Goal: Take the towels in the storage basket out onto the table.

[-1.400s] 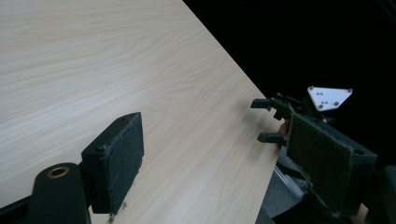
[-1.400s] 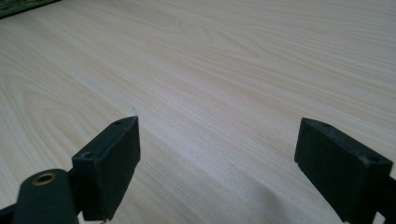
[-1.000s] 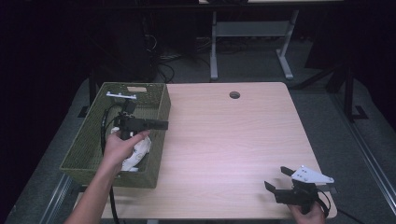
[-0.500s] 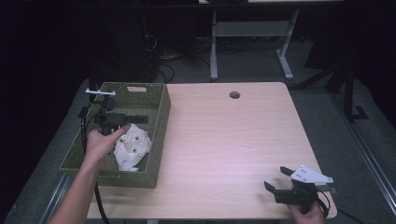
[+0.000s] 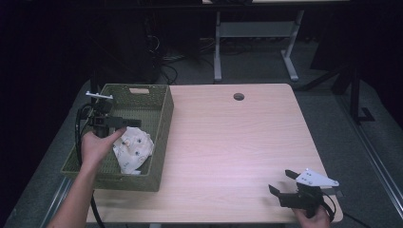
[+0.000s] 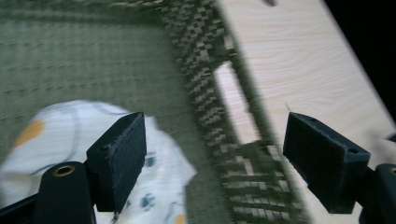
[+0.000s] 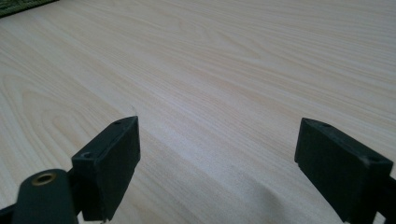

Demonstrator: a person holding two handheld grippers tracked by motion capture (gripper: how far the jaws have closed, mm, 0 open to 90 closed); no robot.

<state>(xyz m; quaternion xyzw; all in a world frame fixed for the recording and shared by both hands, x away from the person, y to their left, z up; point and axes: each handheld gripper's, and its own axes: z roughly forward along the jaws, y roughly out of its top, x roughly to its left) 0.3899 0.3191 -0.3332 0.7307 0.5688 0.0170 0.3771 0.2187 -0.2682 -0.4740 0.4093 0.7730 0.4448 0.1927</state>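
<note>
A white cloth with small printed marks (image 5: pixel 134 149) lies crumpled in a green woven basket (image 5: pixel 164 137) at the table's left edge. Over the basket's left half a hand holds my left gripper (image 5: pixel 130 123), whose jaws point right. In the left gripper view the gripper (image 6: pixel 215 163) is open with nothing between its jaws, above the cloth (image 6: pixel 60 135) and the basket wall (image 6: pixel 205 93). My right gripper (image 5: pixel 281 182) rests near the table's front right corner. It stands open over bare wood (image 7: pixel 217 163).
The light wooden table (image 5: pixel 237 142) has a round cable hole (image 5: pixel 238 96) near its far edge. A black cable (image 5: pixel 78 128) loops beside the basket's left wall. Another desk's metal legs (image 5: pixel 217 47) stand on the dark floor behind.
The left hand and gripper have moved left off the cloth, which now lies uncovered in the basket. The right gripper has not moved.
</note>
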